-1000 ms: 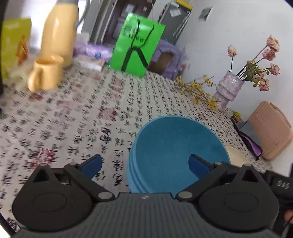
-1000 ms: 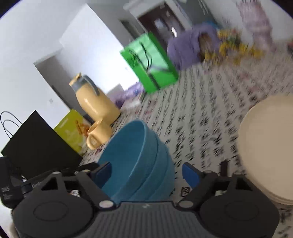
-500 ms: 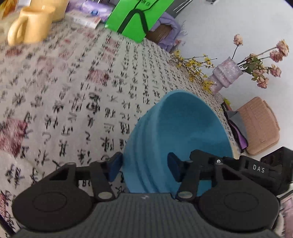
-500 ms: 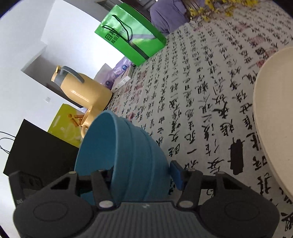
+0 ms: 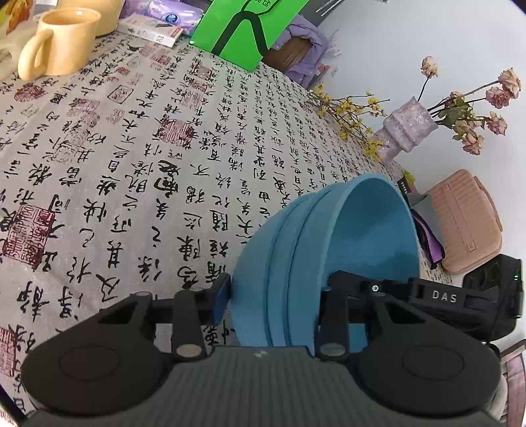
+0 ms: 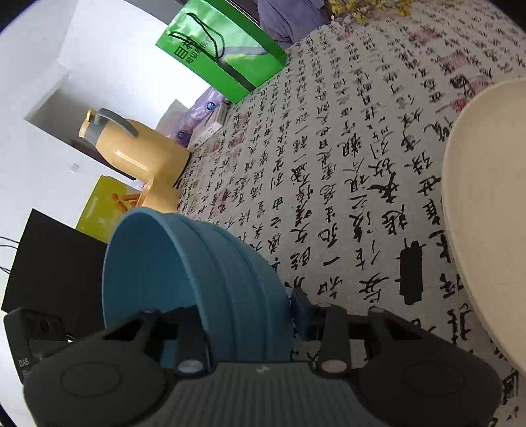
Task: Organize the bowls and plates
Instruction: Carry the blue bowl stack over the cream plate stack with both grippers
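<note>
A stack of nested blue bowls (image 5: 371, 230) stands on the calligraphy-print tablecloth (image 5: 131, 164). My left gripper (image 5: 276, 295) straddles its near wall, one pad on the outside and one finger inside, and its jaws are closing on the wall. In the right wrist view the same blue bowls (image 6: 148, 262) sit between the jaws of my right gripper (image 6: 243, 312), which is closing on the opposite wall in the same way. Each gripper's black body shows at the far rim in the other's view. A stack of cream plates (image 6: 486, 197) lies to the right.
A yellow mug (image 5: 56, 42), a green paper bag (image 5: 243, 29), a vase of dried flowers (image 5: 407, 131) and a pink case (image 5: 466, 223) ring the table. A yellow jug (image 6: 131, 151) and a black bag (image 6: 49, 262) stand at the left.
Both grippers came down onto the bowl stack and their jaws narrowed from wide apart to tight against its walls. The bowls now fill the space between the fingers.
</note>
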Motion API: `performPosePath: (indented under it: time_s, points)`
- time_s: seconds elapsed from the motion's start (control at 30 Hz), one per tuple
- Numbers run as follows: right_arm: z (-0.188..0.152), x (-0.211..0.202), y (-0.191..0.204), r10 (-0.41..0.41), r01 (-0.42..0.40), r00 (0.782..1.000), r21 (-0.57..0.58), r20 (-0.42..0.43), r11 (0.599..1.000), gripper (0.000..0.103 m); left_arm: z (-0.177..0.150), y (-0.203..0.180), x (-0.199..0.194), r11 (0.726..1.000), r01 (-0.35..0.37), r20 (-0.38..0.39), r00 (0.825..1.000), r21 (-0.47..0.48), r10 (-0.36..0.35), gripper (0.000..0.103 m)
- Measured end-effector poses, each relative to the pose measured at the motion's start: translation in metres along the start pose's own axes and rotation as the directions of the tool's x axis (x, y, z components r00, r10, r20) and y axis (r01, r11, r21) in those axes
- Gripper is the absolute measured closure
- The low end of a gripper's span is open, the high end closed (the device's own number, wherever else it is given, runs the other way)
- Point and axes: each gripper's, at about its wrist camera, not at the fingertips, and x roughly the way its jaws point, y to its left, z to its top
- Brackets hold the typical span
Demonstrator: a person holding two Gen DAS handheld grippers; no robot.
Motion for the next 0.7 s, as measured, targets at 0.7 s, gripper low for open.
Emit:
performPosePath:
  time_s: [0.7]
  points:
    - [0.027,-0.125,-0.055,-0.072,0.072,0.988,0.004,0.138,0.997,0.068,0.003,-0.126,0.046,0.99,0.107,-0.056,0.993,0.092,-0.102,0.067]
